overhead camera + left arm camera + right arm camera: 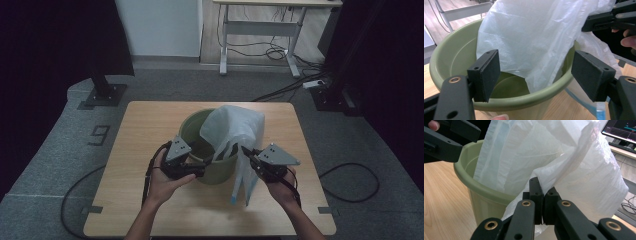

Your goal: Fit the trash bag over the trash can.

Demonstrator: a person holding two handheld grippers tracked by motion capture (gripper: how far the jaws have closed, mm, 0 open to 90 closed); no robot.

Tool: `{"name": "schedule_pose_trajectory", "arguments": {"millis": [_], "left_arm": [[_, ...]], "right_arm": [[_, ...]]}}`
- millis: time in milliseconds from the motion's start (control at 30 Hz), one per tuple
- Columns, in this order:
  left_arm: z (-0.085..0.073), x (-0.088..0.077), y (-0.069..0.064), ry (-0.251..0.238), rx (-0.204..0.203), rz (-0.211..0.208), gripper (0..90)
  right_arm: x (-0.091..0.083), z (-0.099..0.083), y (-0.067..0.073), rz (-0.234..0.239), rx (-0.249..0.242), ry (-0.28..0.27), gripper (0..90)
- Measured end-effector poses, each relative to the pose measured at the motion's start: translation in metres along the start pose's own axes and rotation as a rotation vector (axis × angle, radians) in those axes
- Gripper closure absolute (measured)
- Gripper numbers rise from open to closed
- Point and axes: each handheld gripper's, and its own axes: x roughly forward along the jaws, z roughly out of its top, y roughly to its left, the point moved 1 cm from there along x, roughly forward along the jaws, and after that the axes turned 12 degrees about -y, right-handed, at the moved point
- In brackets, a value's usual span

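Observation:
A green plastic bucket (192,127) stands at the middle of the wooden table (150,120). A white plastic bag (235,127) is draped over its right rim, part inside and part hanging down outside to the tabletop. My left gripper (206,164) is open at the bucket's near rim. In the left gripper view its jaws (536,73) stand wide with the rim (524,98) and the bag (531,37) between them, touching neither. My right gripper (245,150) is shut on the bag; its jaws (542,195) pinch a fold of film (564,152) beside the bucket (486,192).
The bag's lower end with a blue strip (235,201) rests on the table right of the bucket. Bare tabletop lies to the left and in front. Beyond the table are a white desk frame (260,30), floor cables (350,182) and black stands (102,92).

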Motion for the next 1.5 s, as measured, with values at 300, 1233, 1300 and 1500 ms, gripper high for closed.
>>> {"name": "schedule_pose_trajectory", "arguments": {"millis": [300, 1233, 1300, 1500], "left_arm": [[0.002, 0.004, 0.006, -0.019, -0.038, 0.046, 23.2], [0.003, 0.041, -0.004, 0.064, -0.088, -0.027, 88.4], [0.001, 0.039, -0.002, 0.054, -0.105, -0.044, 89.3], [0.003, 0.042, -0.01, 0.032, -0.106, -0.113, 72.4]], "right_arm": [[0.001, 0.0, -0.003, -0.015, 0.012, -0.006, 86.8], [-0.016, -0.029, -0.004, -0.006, 0.077, 0.001, 77.5], [-0.02, -0.04, -0.006, -0.011, 0.106, 0.013, 76.1], [-0.022, -0.05, -0.008, -0.017, 0.146, 0.005, 79.7]]}}
